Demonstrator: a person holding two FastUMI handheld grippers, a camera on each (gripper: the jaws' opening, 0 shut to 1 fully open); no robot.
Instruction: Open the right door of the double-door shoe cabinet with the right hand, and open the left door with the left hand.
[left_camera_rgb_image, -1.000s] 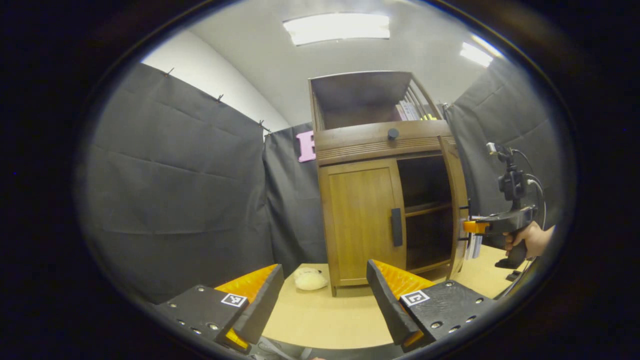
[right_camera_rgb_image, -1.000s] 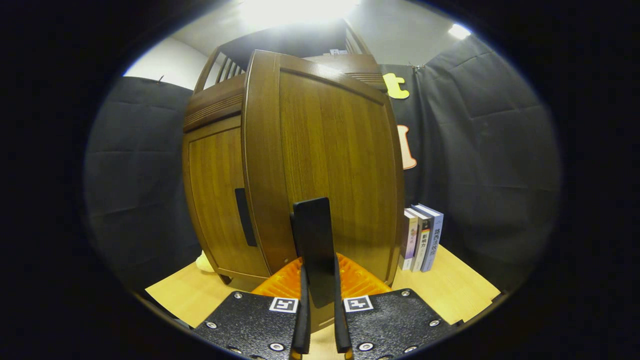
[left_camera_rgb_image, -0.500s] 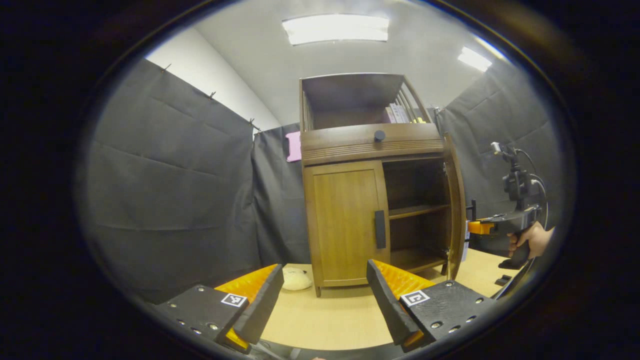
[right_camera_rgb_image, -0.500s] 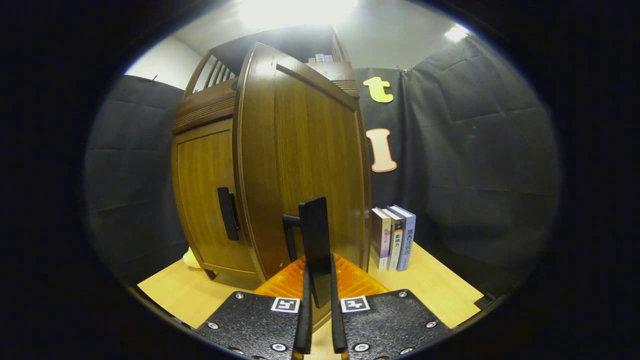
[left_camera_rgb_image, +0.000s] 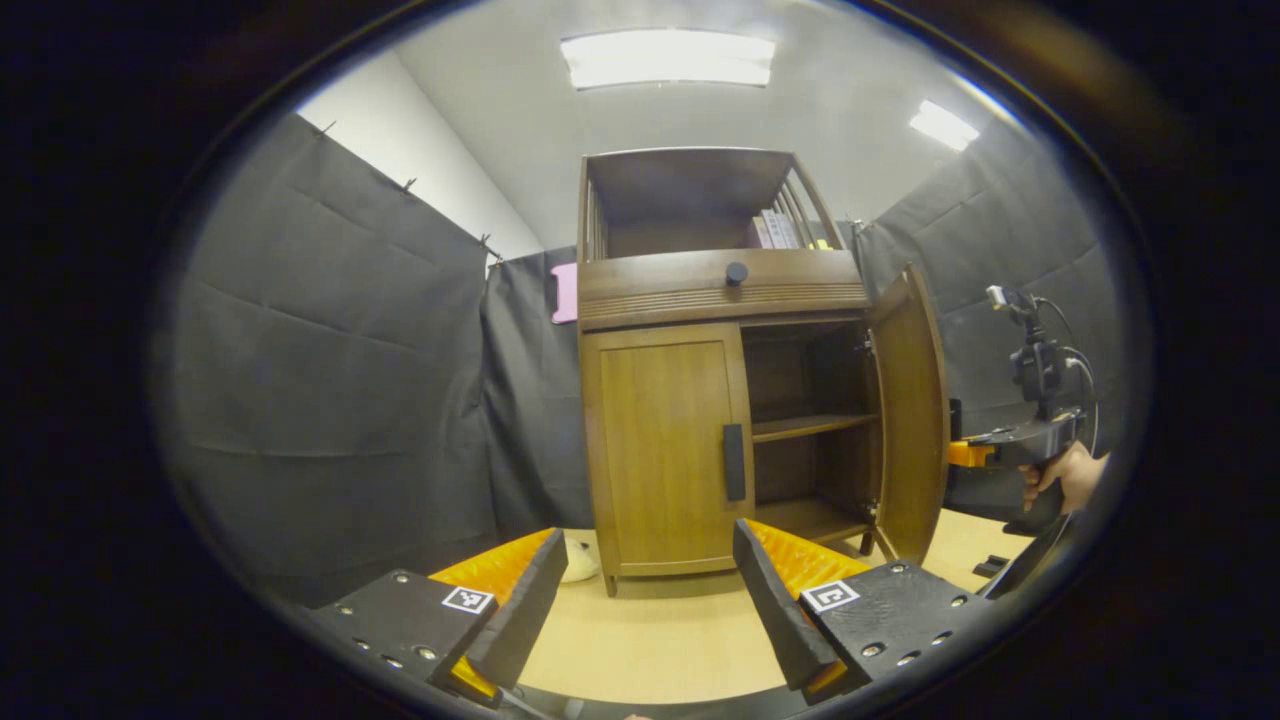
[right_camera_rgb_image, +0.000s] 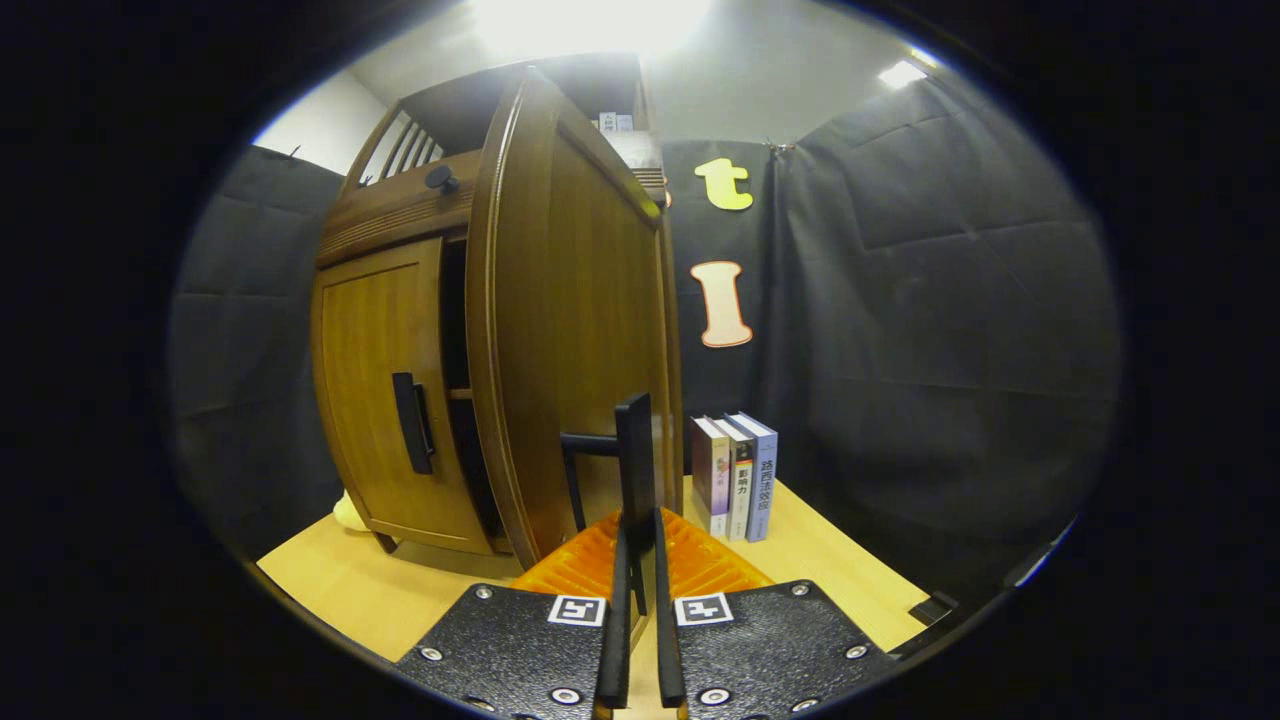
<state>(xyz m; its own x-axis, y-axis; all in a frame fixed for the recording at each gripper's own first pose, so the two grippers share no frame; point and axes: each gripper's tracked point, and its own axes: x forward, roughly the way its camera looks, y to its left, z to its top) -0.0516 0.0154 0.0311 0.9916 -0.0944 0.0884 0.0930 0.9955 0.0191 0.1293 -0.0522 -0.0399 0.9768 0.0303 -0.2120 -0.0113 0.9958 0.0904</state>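
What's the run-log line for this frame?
right gripper: shut on right door handle | right door: open | left door: closed | left gripper: open

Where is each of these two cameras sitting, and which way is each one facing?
Left gripper view: rides the open left gripper, back from the shoe cabinet, facing its front; the person's hand holds the right gripper by the right door.
Right gripper view: rides the right gripper, shut on the right door's handle, looking along the door.
Shared: cabinet, closed left door, table.
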